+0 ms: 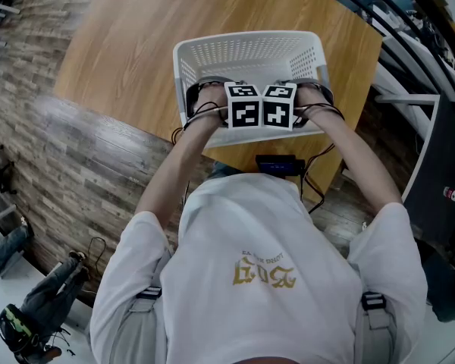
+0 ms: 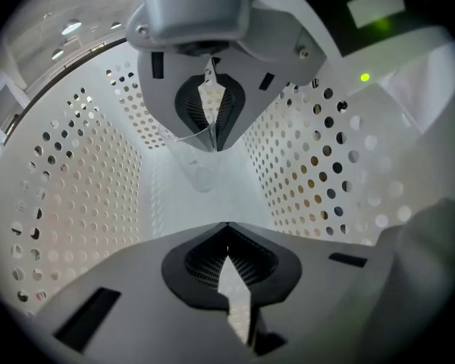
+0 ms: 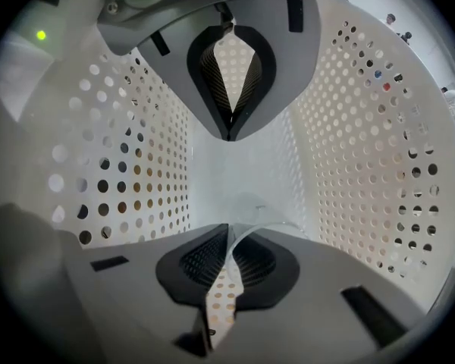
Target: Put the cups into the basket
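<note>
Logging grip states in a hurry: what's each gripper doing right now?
Left gripper: closed to a slit, nothing seen between the jaws.
Right gripper: closed on the rim of a clear plastic cup.

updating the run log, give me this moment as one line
right gripper: shut on clear cup | left gripper: shut, empty | both inside basket
</note>
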